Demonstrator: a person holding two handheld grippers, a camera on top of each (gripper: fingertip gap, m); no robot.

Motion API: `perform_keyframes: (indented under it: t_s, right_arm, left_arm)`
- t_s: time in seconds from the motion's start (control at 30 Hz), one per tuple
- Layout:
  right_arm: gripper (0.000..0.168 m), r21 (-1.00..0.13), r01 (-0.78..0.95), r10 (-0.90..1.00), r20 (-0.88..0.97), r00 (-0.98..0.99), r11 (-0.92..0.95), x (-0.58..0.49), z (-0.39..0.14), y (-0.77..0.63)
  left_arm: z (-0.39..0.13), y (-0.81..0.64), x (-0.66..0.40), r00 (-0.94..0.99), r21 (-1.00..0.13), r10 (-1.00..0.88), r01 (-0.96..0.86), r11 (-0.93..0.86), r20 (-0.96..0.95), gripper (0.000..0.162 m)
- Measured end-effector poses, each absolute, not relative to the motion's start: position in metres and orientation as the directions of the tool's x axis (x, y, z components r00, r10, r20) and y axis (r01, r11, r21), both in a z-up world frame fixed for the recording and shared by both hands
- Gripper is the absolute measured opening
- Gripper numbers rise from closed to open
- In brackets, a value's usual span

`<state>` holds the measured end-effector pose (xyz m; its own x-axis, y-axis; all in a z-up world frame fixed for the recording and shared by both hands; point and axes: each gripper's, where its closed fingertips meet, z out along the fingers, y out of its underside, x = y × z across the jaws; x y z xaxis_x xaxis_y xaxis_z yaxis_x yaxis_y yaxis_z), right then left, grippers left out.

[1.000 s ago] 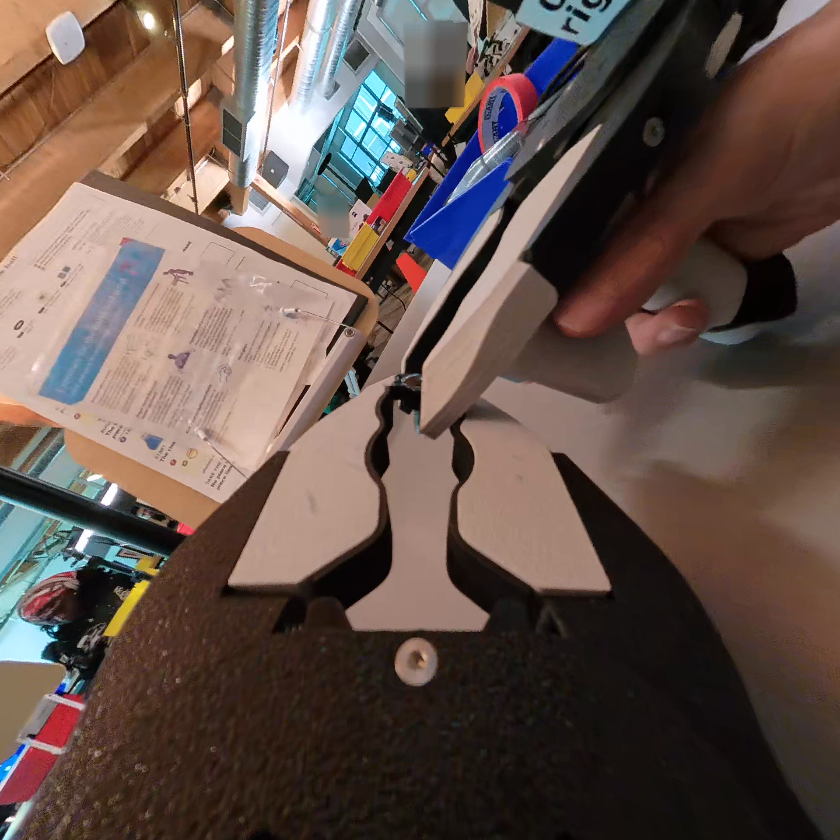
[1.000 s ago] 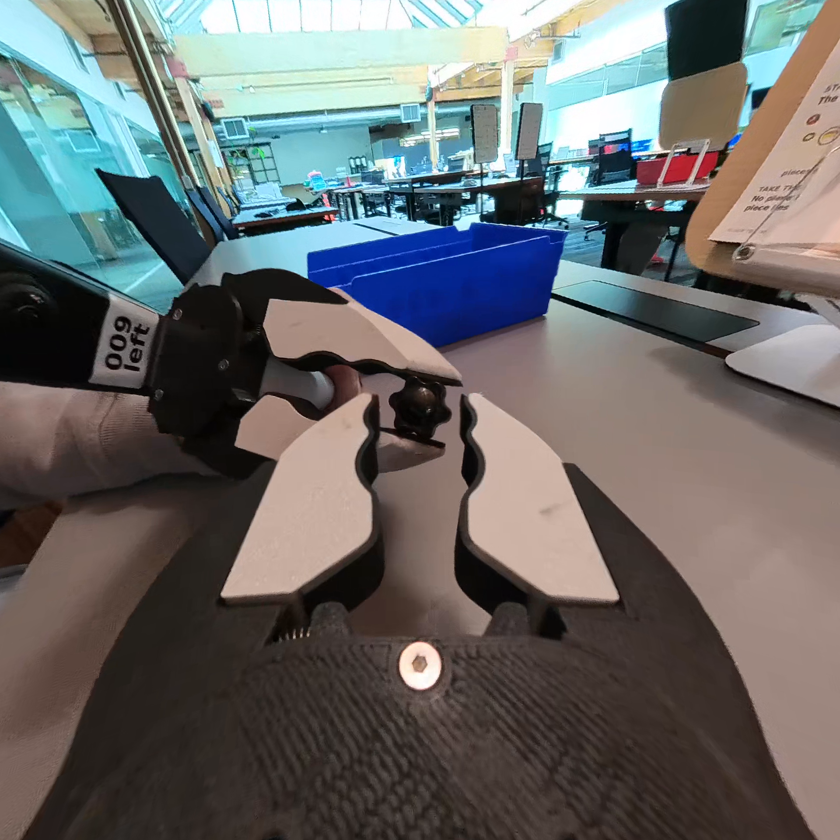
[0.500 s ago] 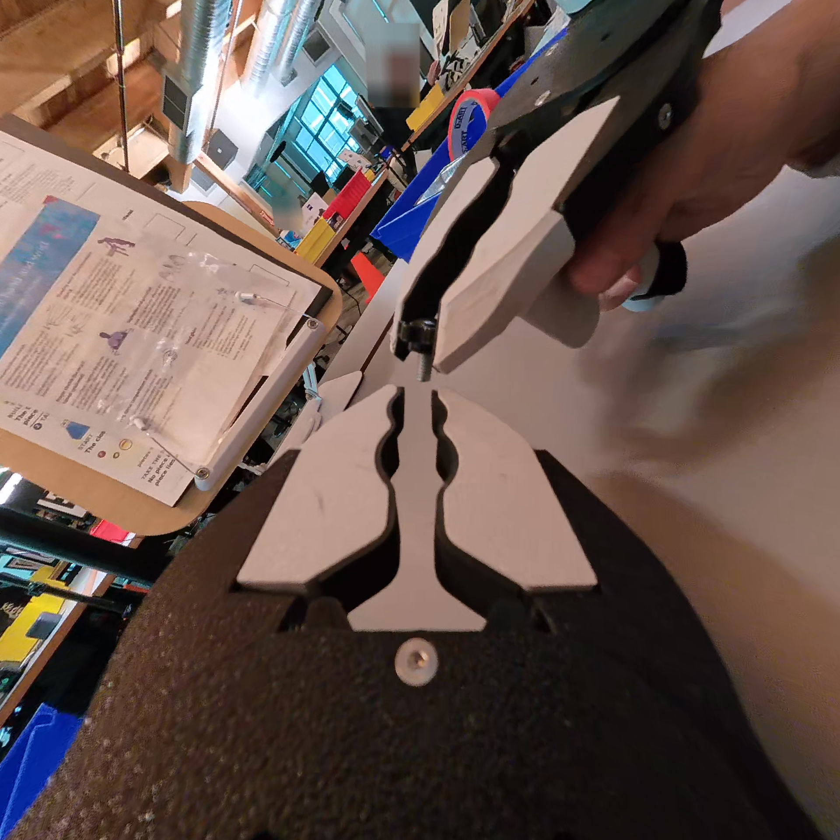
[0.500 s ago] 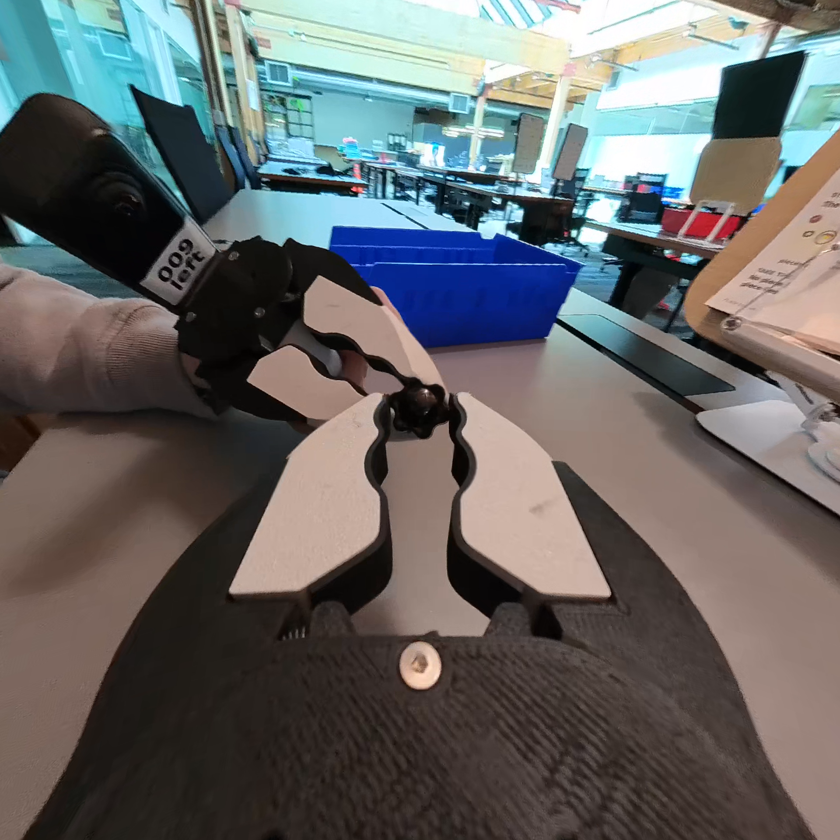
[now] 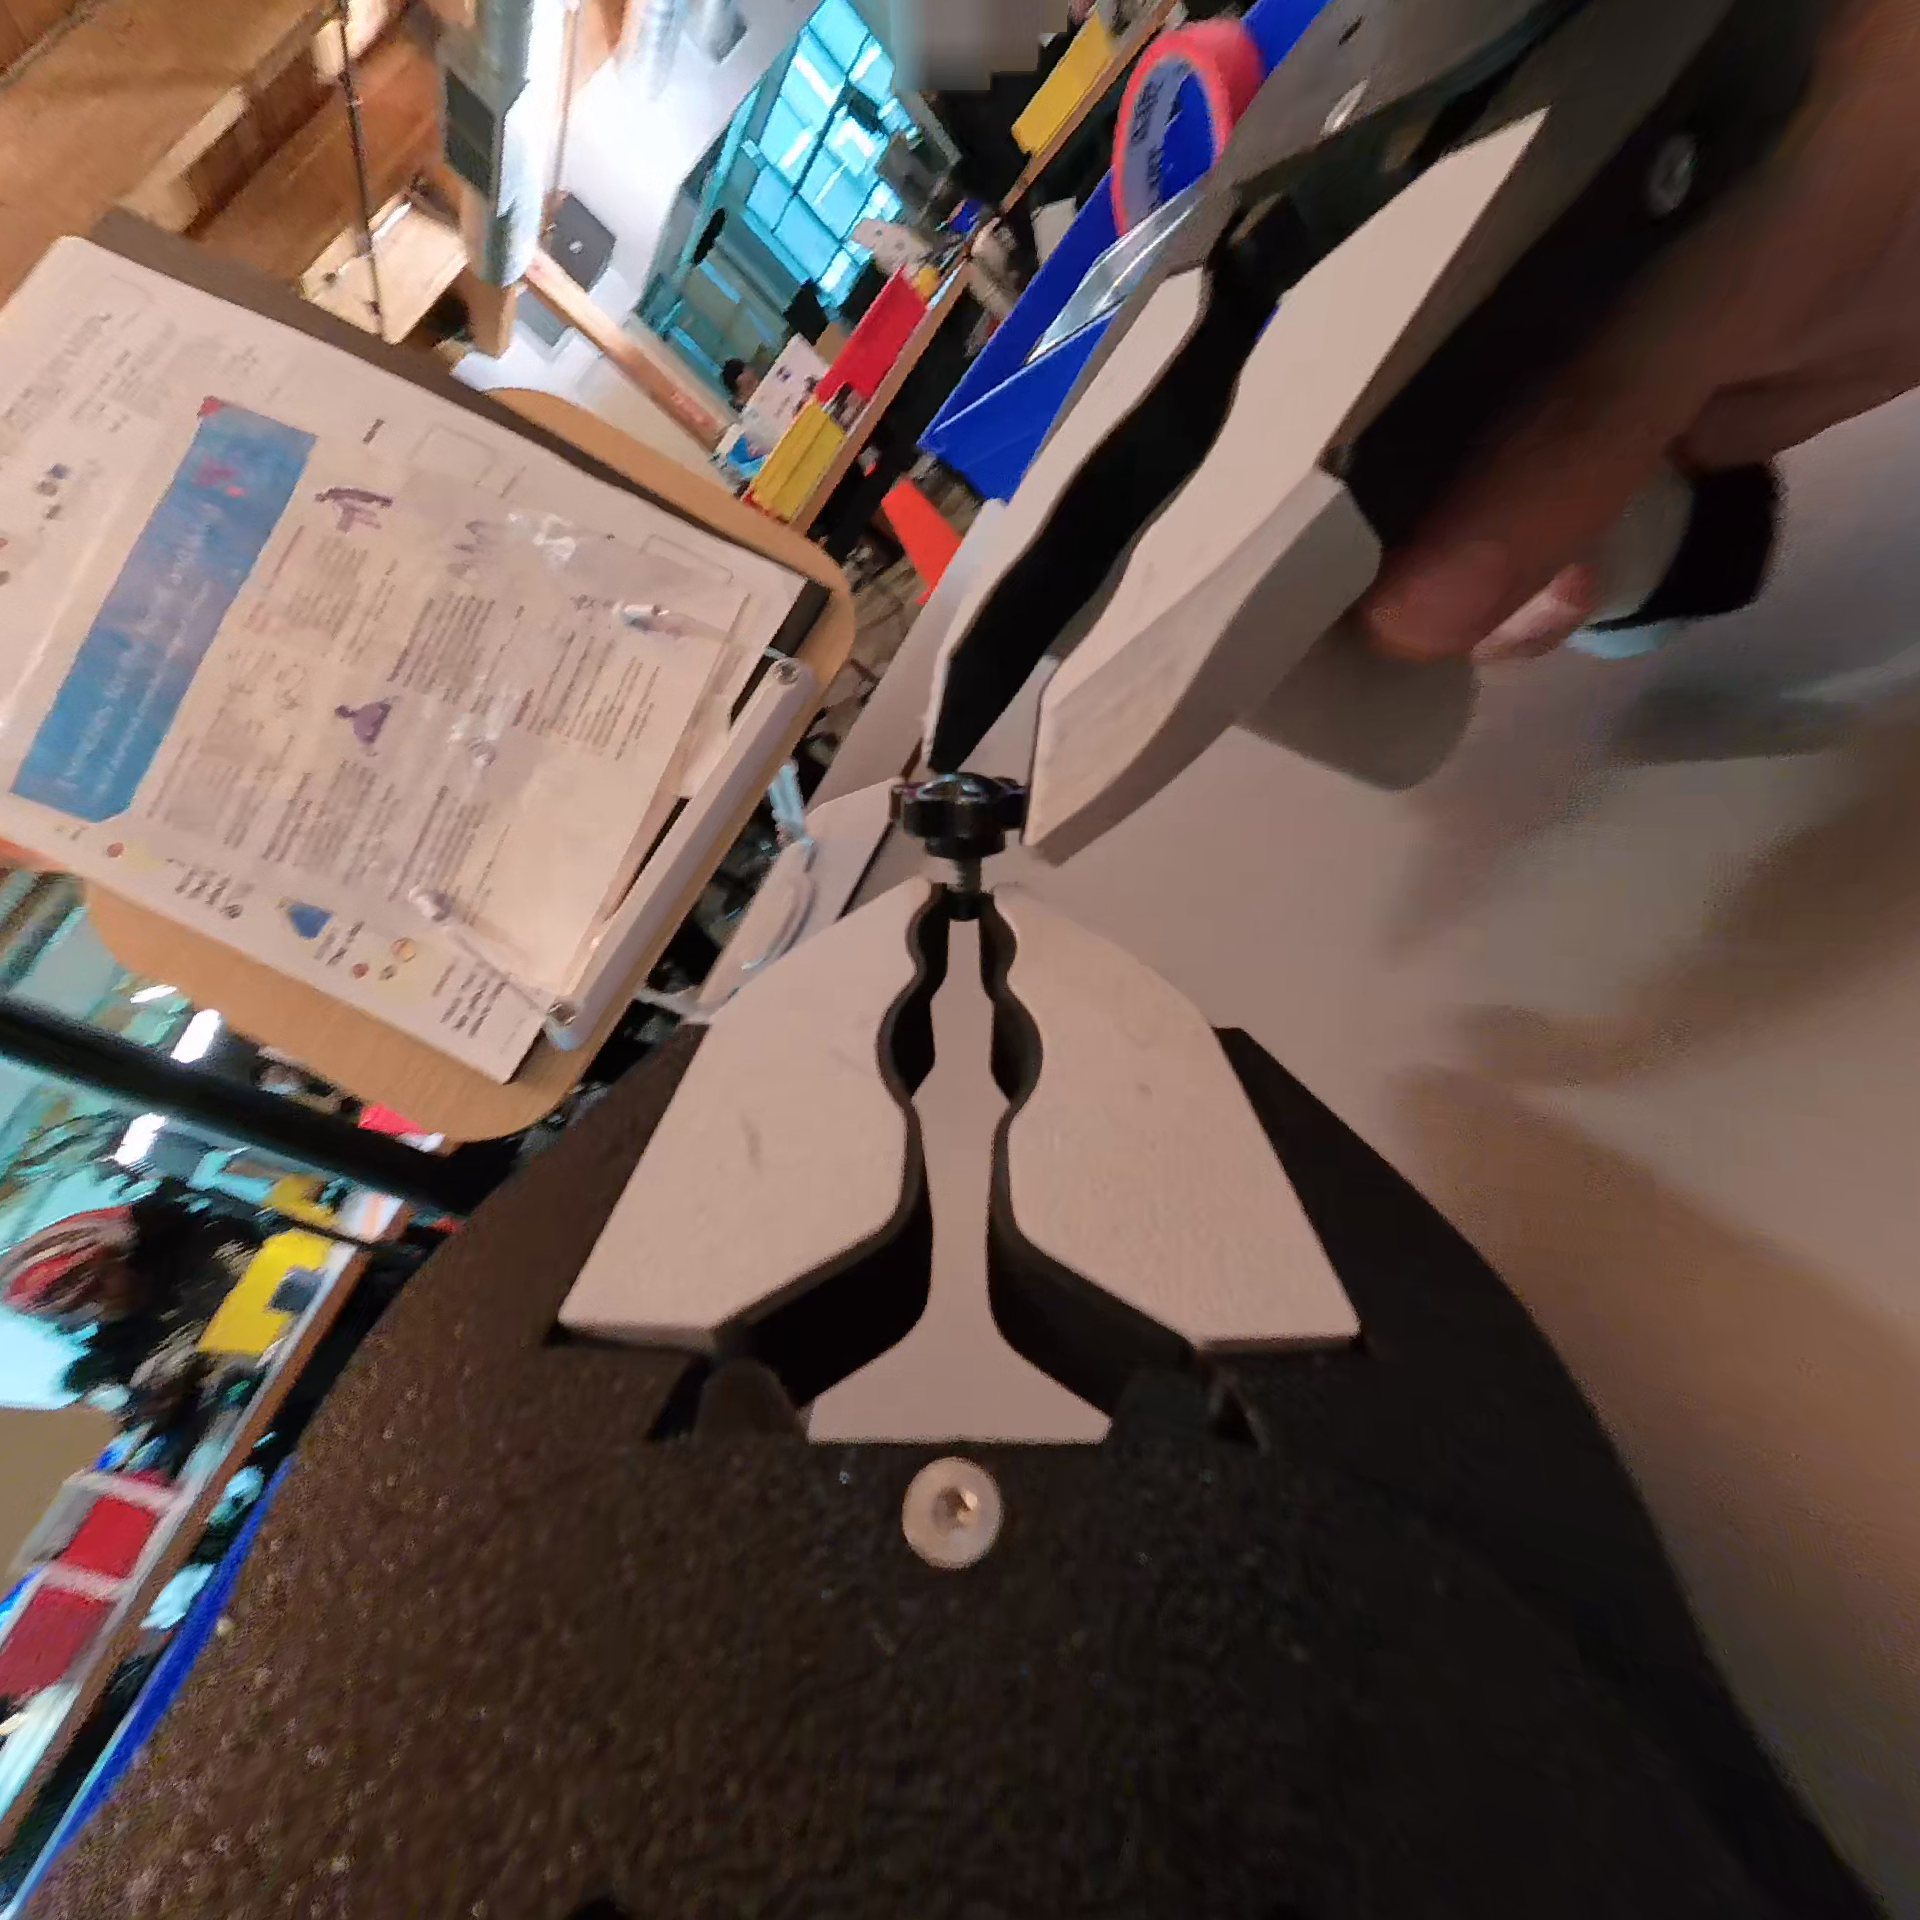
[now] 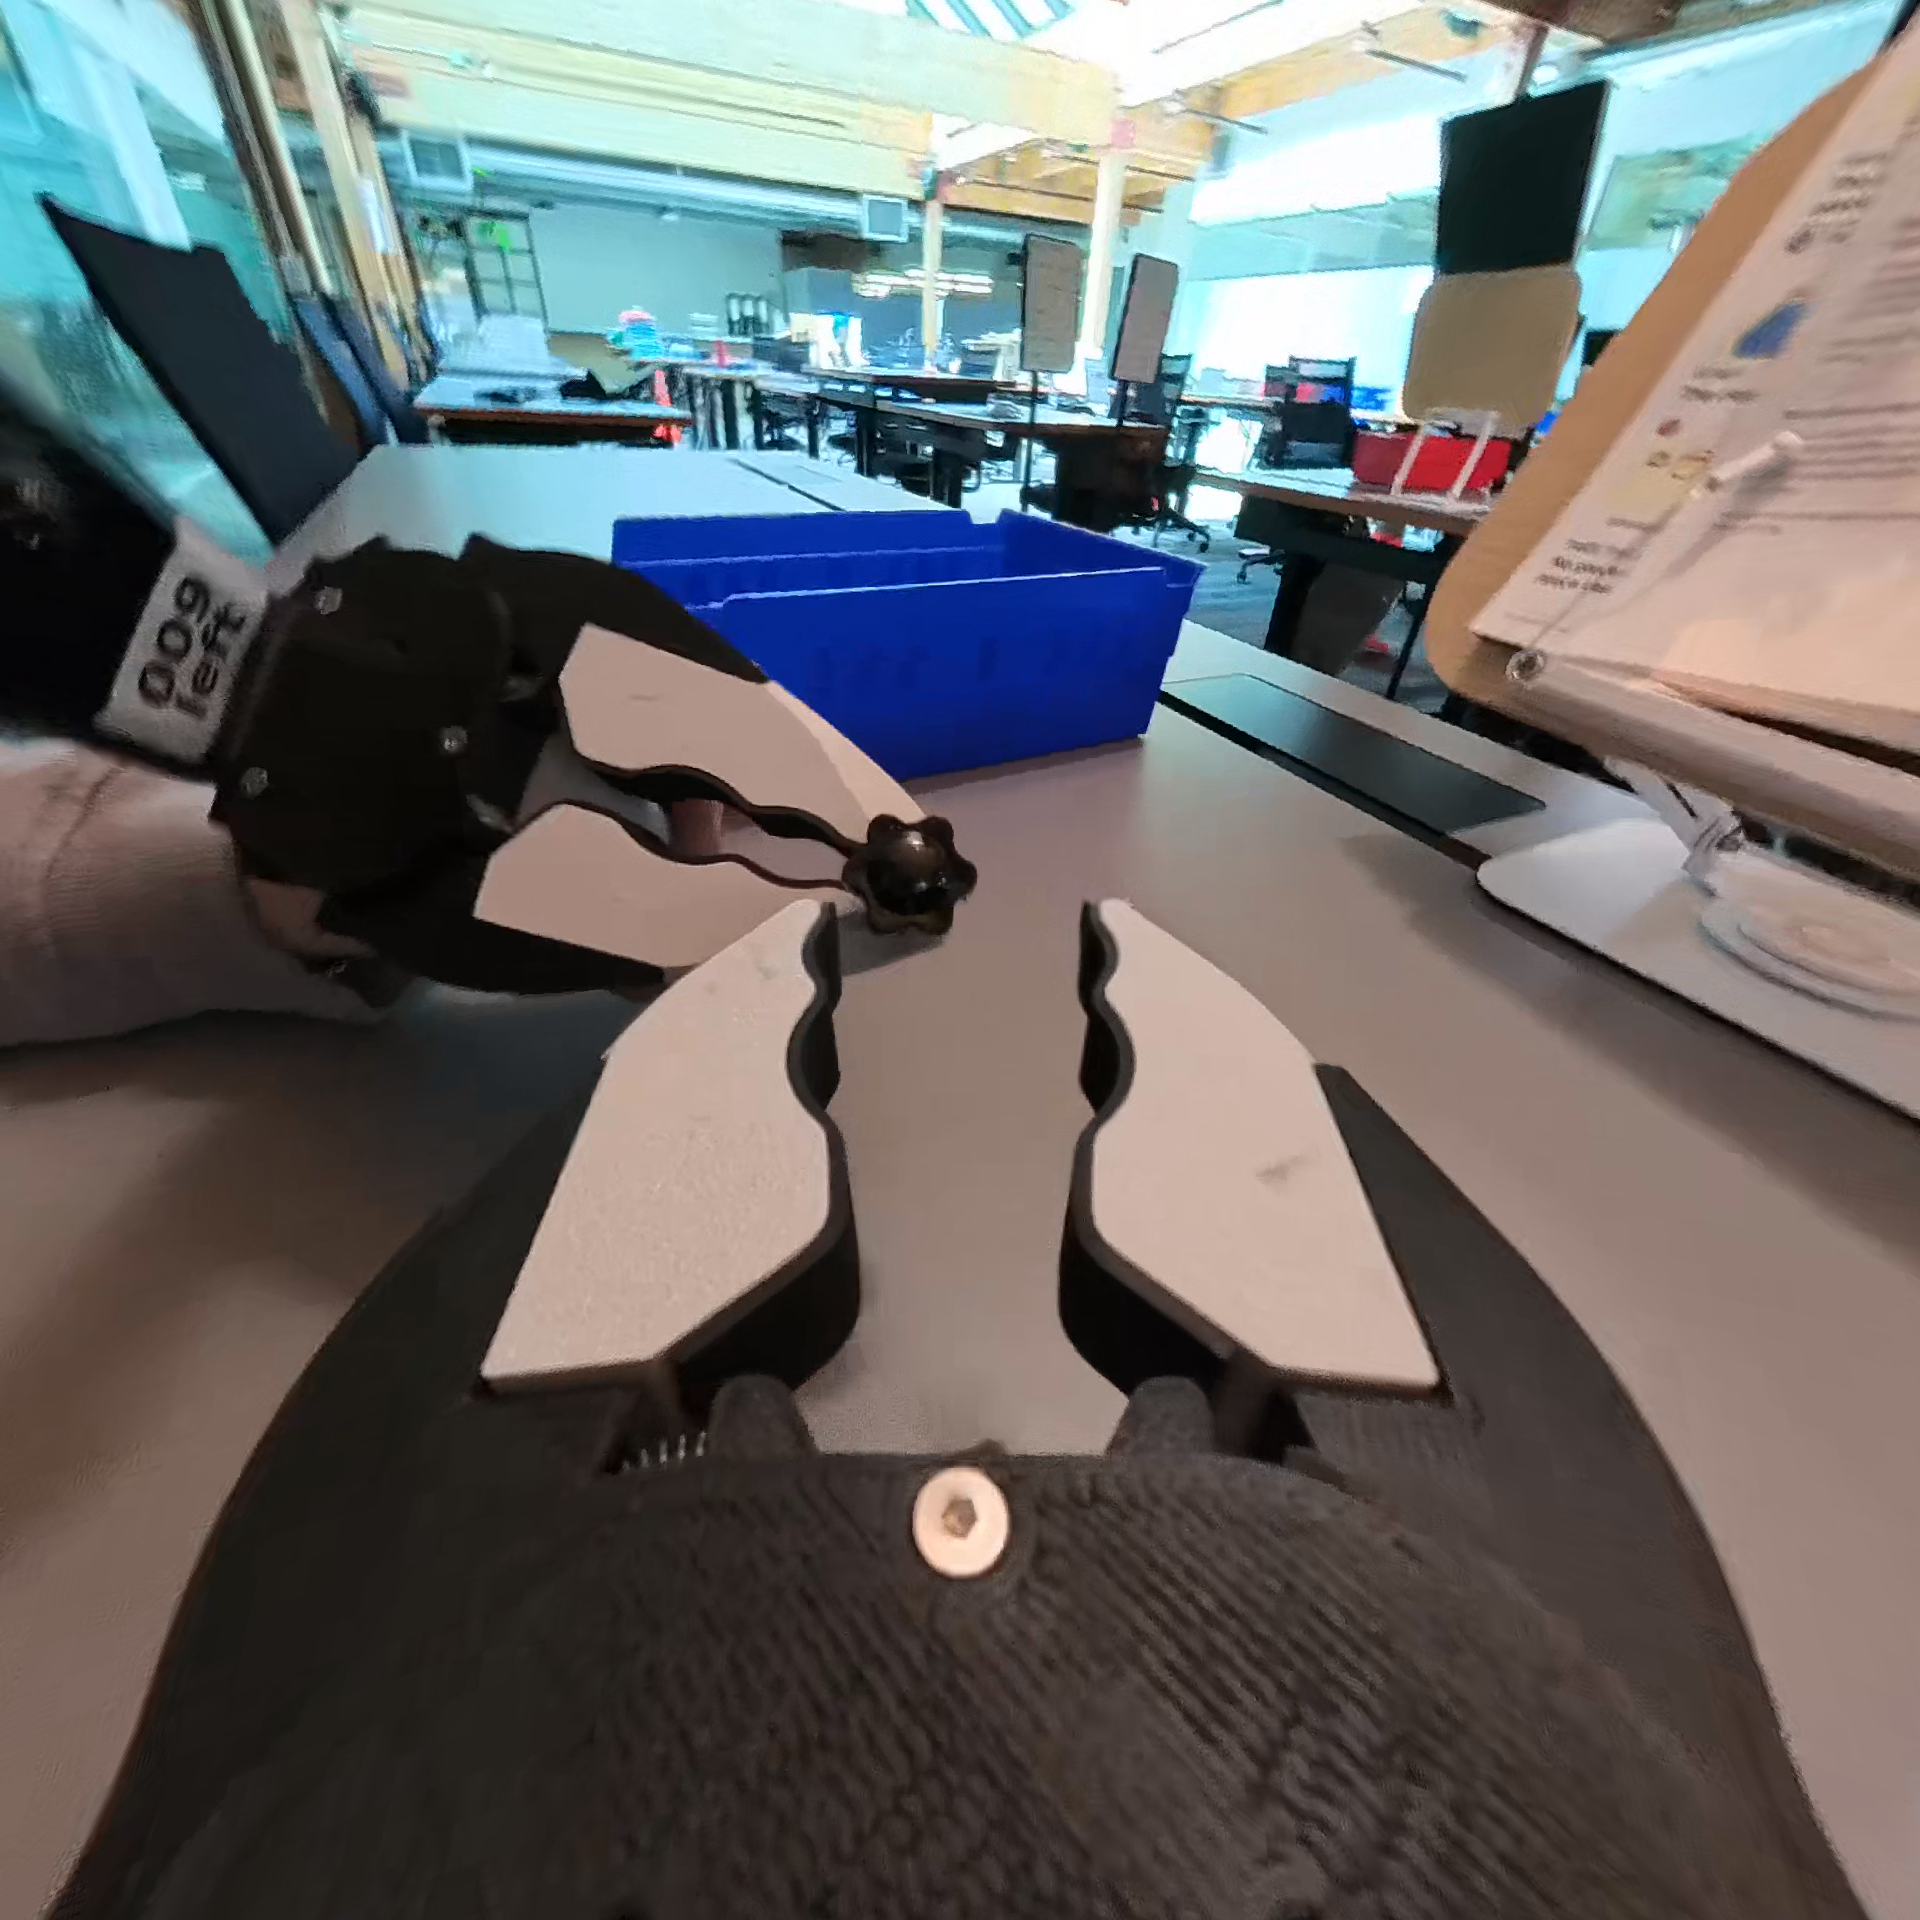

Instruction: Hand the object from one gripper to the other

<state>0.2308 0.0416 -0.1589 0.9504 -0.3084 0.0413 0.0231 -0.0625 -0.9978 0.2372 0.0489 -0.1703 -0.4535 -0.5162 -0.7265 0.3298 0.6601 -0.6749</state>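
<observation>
A small black star knob (image 5: 956, 816) with a short screw shank is the object. My left gripper (image 5: 961, 909) is shut on the shank at its very tips, with the knob head sticking out beyond them. In the right wrist view the left gripper (image 6: 862, 883) reaches in from the left, holding the knob (image 6: 912, 871) just above the grey table (image 6: 1351, 987). My right gripper (image 6: 956, 914) is open and empty, with its left fingertip just short of the knob. In the left wrist view its fingers (image 5: 1195, 623) stand apart on either side of the knob head.
A blue bin (image 6: 935, 665) stands on the table behind the knob. A wooden stand with a printed sheet (image 5: 364, 644) is at the right edge of the right wrist view (image 6: 1766, 468), on a white base (image 6: 1662, 935). A roll of tape (image 5: 1174, 135) lies beyond. Only a small space, under 4 cm, lies between the two pairs of fingers.
Half a second ago my right gripper was shut on the knob head. It has now opened and drawn back a little. My left gripper has closed on the shank and keeps the knob.
</observation>
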Motion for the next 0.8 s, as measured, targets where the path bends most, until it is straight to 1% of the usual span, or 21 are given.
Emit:
perform_keyframes:
  t_s: [0.07, 0.17, 0.27, 0.37, 0.4, 0.5, 0.6, 0.7, 0.8]
  right_arm:
    - [0.050, -0.997, -0.080, -0.311, -0.073, 0.948, -0.011, 0.231, -0.157, 0.044]
    - [0.051, -0.980, -0.193, -0.280, -0.197, 0.940, 0.041, 0.227, -0.158, 0.050]
    - [0.046, -0.971, -0.227, -0.249, -0.238, 0.939, 0.071, 0.220, -0.157, 0.055]
    - [0.031, -0.976, -0.199, -0.266, -0.214, 0.940, 0.083, 0.220, -0.154, 0.055]
    - [0.024, -0.982, -0.176, -0.291, -0.190, 0.938, 0.072, 0.223, -0.155, 0.053]
    - [0.024, -0.995, -0.094, -0.304, -0.084, 0.949, -0.017, 0.223, -0.161, 0.053]
    - [0.024, -0.985, 0.089, -0.248, 0.124, 0.961, -0.147, 0.218, -0.167, 0.052]
    - [0.024, -0.921, 0.294, -0.124, 0.333, 0.935, -0.254, 0.208, -0.174, 0.044]
    - [0.024, -0.817, 0.454, -0.056, 0.504, 0.862, -0.356, 0.207, -0.185, 0.034]
  left_arm:
    - [-0.168, 0.055, 0.241, -0.395, -0.636, -0.512, 0.320, 0.702, -0.763, 0.005]
    - [-0.165, 0.059, 0.243, -0.312, -0.568, -0.481, 0.325, 0.756, -0.819, 0.005]
    - [-0.165, 0.055, 0.240, -0.295, -0.532, -0.449, 0.346, 0.773, -0.844, 0.005]
    - [-0.166, 0.050, 0.239, -0.299, -0.524, -0.437, 0.356, 0.774, -0.848, 0.005]
    - [-0.167, 0.050, 0.238, -0.302, -0.527, -0.439, 0.358, 0.770, -0.846, 0.005]
    - [-0.172, 0.049, 0.239, -0.348, -0.554, -0.444, 0.351, 0.755, -0.826, 0.005]
    - [-0.180, 0.045, 0.236, -0.444, -0.609, -0.444, 0.358, 0.708, -0.778, 0.006]
    - [-0.189, 0.035, 0.228, -0.535, -0.632, -0.395, 0.385, 0.673, -0.747, 0.005]
    - [-0.196, 0.030, 0.223, -0.595, -0.643, -0.356, 0.380, 0.665, -0.720, 0.005]
